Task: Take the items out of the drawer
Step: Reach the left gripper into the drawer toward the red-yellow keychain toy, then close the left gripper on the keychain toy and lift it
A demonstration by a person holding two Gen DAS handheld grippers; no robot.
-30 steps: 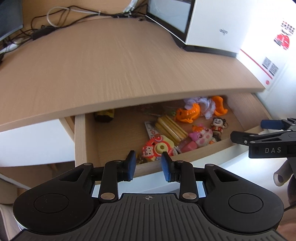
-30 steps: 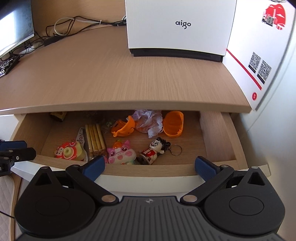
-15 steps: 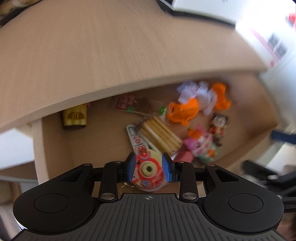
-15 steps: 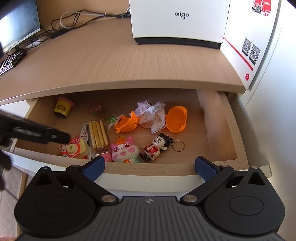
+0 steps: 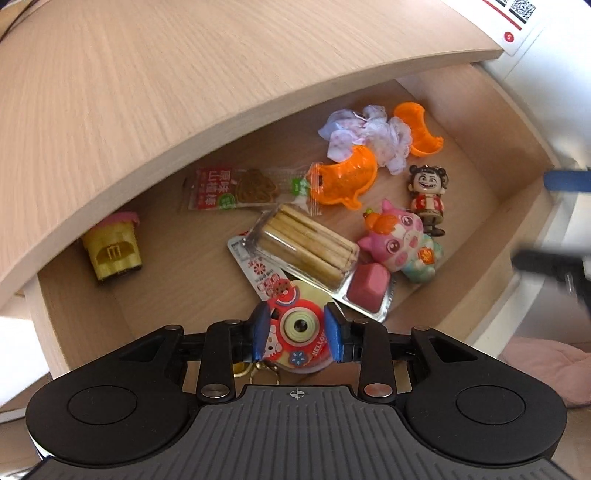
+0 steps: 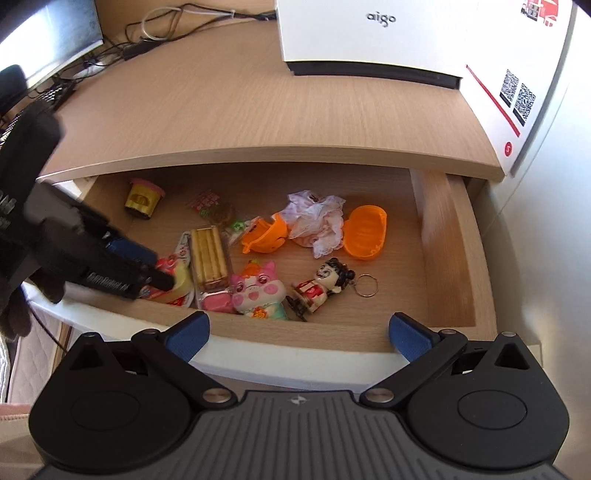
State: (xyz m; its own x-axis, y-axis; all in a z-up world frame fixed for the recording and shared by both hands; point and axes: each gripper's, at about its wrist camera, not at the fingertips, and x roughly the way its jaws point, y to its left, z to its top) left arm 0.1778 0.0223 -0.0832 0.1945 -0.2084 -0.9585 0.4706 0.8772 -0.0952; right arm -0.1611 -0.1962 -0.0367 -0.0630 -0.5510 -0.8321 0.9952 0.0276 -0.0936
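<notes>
The wooden drawer (image 6: 439, 251) stands pulled out under the desk top. At its front left lies a red and yellow toy camera (image 5: 297, 325), also seen from the right wrist as the toy camera (image 6: 177, 280). My left gripper (image 5: 295, 332) reaches down into the drawer with one blue pad on each side of the toy, at the same narrow gap as before. The right wrist view shows the left gripper (image 6: 159, 277) tip right at the toy. My right gripper (image 6: 297, 338) hovers wide open over the drawer's front edge, holding nothing.
Also in the drawer are a biscuit pack (image 5: 310, 247), a pink pig toy (image 5: 399, 240), a figurine keychain (image 5: 428, 199), two orange shell halves (image 5: 345, 181), a crumpled wrapper (image 5: 365, 133), a snack packet (image 5: 236, 188) and a yellow tub (image 5: 112, 251). A white box (image 6: 369, 33) and cables sit on the desk.
My left gripper has dropped from outside the drawer front down into it and now straddles the toy camera. The right gripper has risen slightly and stays wide open.
</notes>
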